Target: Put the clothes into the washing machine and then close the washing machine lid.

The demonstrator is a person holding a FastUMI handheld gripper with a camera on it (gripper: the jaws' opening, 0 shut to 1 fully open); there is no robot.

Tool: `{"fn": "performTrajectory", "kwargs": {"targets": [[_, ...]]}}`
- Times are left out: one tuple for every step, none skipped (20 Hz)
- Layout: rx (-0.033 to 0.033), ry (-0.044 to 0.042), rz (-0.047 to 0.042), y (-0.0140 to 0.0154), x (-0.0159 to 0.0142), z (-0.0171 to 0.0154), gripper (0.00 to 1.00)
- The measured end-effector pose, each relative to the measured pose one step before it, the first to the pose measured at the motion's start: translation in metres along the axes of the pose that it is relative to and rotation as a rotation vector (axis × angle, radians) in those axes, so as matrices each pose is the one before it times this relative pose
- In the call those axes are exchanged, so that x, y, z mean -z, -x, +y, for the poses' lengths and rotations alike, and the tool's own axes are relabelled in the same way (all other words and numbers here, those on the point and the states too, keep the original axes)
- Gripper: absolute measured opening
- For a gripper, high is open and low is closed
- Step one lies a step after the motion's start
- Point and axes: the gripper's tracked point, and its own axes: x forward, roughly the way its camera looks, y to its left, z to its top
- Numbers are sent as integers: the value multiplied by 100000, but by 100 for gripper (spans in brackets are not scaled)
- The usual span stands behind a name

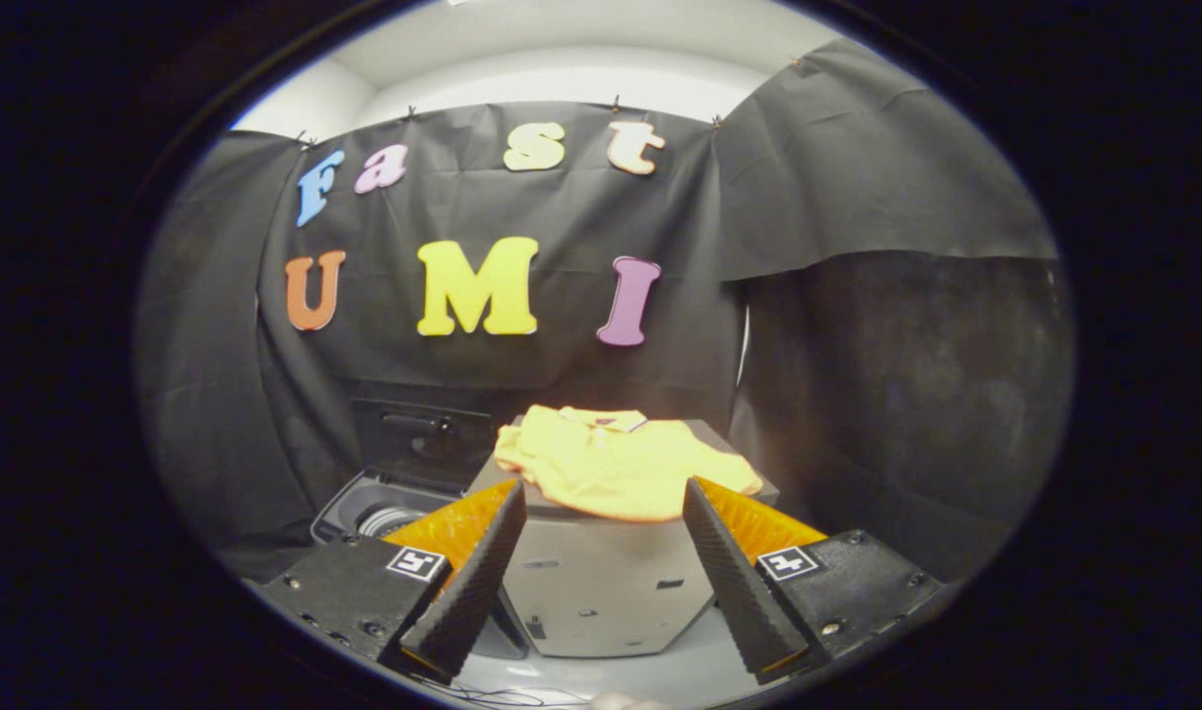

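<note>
1. Black cloth walls surround a grey box-shaped stand [601, 592] bearing a crumpled yellow cotton shirt [615, 463].
2. Gripper [601, 582] fingers spread wide, empty, shirt just beyond them.
3. Open-lidded grey washing machine [379, 513] sits left of the stand.
4. Reaching stage, I'd say; next needs advancing and pinching fabric.

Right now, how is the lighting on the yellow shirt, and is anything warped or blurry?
In the gripper view the yellow cloth shirt is evenly lit and sharp on the grey box; fisheye bends the booth walls; the open gripper is sharp; the washing machine sits in shadow.
</note>
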Motion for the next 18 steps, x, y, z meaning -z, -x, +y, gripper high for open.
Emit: {"fn": "performTrajectory", "kwargs": {"targets": [[-654,-771,-94,-1444,-862,-101,100],[-433,-352,-29,-1503,-810,-239,100],[324,136,533,-1562,-601,-421,100],[278,420,998,-1584,-605,-368,100],[-573,311,931,-1572,-590,-51,100],[-812,-118,494,-1498,-597,-180,100],[-275,-71,539,-1370,-703,-271,100],[-321,117,775,-1458,-342,-298,100],[-347,231,799,-1313,-442,-156,100],[-214,-183,879,-1291,-357,-275,100],[-177,-624,1439,-1300,-249,-408,100],[-517,-1306,1272,-1137,-272,-174,100],[-320,-1590,1264,-1113,-349,-277,100],[-582,-1468,1375,-1176,-204,-108,100],[-679,-917,1543,-1098,-217,183,100],[-162,19,1702,-1091,-115,-83,100],[-197,250,755,-898,-122,-112,100],[281,38,572,-919,-307,-215,100]]}}
